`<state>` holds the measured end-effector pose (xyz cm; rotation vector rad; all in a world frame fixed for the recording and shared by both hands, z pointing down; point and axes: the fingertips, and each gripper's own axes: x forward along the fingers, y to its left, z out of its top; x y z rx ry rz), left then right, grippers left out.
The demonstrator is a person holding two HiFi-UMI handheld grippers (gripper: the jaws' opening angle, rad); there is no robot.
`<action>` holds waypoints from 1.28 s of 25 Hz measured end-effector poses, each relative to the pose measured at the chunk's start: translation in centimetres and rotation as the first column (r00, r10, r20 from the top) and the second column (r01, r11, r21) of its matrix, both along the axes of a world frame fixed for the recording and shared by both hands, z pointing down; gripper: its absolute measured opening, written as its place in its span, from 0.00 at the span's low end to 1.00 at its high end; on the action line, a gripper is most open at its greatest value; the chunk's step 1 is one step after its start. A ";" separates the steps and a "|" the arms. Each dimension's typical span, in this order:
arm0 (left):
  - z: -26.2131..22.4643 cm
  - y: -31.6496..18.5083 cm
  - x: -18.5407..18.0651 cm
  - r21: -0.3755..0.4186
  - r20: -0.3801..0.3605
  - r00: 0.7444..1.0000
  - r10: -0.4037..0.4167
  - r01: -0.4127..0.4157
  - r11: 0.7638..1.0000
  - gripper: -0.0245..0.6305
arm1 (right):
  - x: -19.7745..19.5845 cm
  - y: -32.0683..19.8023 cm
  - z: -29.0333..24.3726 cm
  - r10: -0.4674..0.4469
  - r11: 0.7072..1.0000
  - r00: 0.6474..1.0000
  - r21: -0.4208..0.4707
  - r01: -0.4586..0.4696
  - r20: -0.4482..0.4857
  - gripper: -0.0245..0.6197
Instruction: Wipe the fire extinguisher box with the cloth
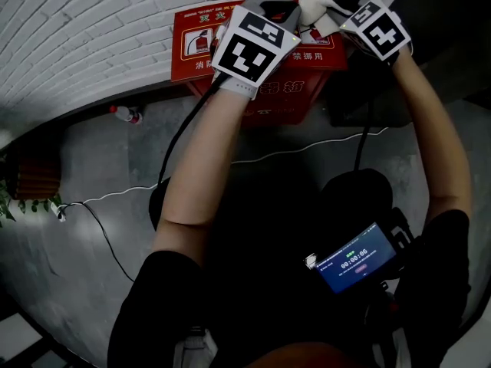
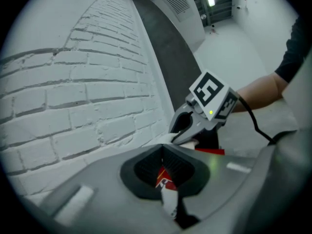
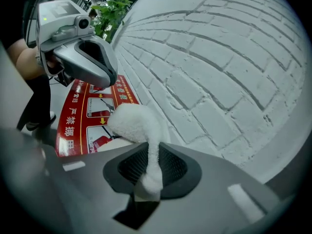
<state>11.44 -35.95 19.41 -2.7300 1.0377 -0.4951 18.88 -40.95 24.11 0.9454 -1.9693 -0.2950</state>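
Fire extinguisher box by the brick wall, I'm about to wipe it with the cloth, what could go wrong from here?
The right gripper pinches only a thin twisted end of the cloth; dragging it over the fire extinguisher box may pull it free.
The left gripper hangs close beside the cloth, so the two grippers could knock together.
The brick wall stands right behind the box; a wide stroke might scrape it.

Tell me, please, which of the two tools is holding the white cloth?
The right tool: the white cloth is pinched between its jaws and bunches out beyond them. No cloth shows between the left tool's jaws.
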 end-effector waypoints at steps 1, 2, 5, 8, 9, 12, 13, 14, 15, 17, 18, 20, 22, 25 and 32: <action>-0.2 -0.1 -0.4 0.003 0.004 1.000 -0.009 0.009 1.000 0.04 | -0.1 -0.1 -0.4 -0.004 1.000 1.000 0.005 0.004 0.020 0.14; -0.4 -0.2 -0.9 0.006 0.006 1.000 -0.020 0.020 1.000 0.04 | -0.4 -0.1 -1.0 -0.011 1.000 0.999 0.012 0.011 0.044 0.14; -1.2 -0.1 -3.3 0.017 0.000 0.998 -0.061 0.061 0.998 0.04 | -3.1 1.0 -2.8 -0.061 0.998 0.994 0.040 0.057 0.091 0.14; -2.2 0.5 -6.7 0.025 -0.012 0.994 -0.109 0.109 0.994 0.04 | -7.8 3.1 -4.4 -0.143 0.989 0.984 0.062 0.137 0.105 0.14; -2.6 0.8 -7.9 0.028 -0.017 0.992 -0.126 0.126 0.992 0.04 | -9.5 3.8 -4.8 -0.172 0.984 0.979 0.069 0.165 0.108 0.14; -3.9 1.9 -11.8 0.044 -0.030 0.982 -0.187 0.188 0.981 0.04 | -14.4 5.7 -6.1 -0.254 0.966 0.961 0.088 0.245 0.113 0.14; -4.2 2.3 -13.2 0.048 -0.036 0.978 -0.207 0.209 0.977 0.04 | -15.8 6.3 -6.3 -0.275 0.960 0.955 0.093 0.265 0.114 0.14; -4.5 2.8 -14.5 0.048 -0.046 0.973 -0.225 0.227 0.973 0.04 | -17.1 6.9 -6.3 -0.294 0.954 0.949 0.096 0.284 0.115 0.14; -4.7 3.5 -15.6 0.041 -0.060 0.969 -0.240 0.242 0.969 0.04 | -18.5 7.4 -6.2 -0.311 0.949 0.943 0.096 0.301 0.117 0.14; -5.1 4.7 -17.8 0.020 -0.095 0.960 -0.265 0.268 0.963 0.04 | -21.0 8.4 -5.9 -0.344 0.938 0.931 0.089 0.335 0.125 0.14; -5.1 5.3 -18.8 0.011 -0.109 0.954 -0.279 0.281 0.960 0.04 | -22.3 8.9 -5.7 -0.359 0.933 0.925 0.084 0.351 0.128 0.14; -4.9 6.1 -20.5 -0.002 -0.120 0.944 -0.306 0.308 0.951 0.04 | -24.6 9.8 -4.7 -0.385 0.923 0.914 0.066 0.380 0.126 0.14; -4.0 6.7 -21.5 -0.016 -0.105 0.940 -0.326 0.326 0.945 0.04 | -26.4 10.4 -3.1 -0.402 0.916 0.909 0.043 0.399 0.108 0.14; -1.6 7.1 -22.4 -0.051 -0.058 0.938 -0.341 0.339 0.940 0.04 | -27.6 10.6 -0.4 -0.398 0.917 0.915 0.006 0.399 0.067 0.14; 1.1 7.9 -20.9 -0.095 -0.010 0.950 -0.313 0.311 0.946 0.04 | -25.7 10.8 1.9 -0.342 0.940 0.940 -0.011 0.342 0.000 0.14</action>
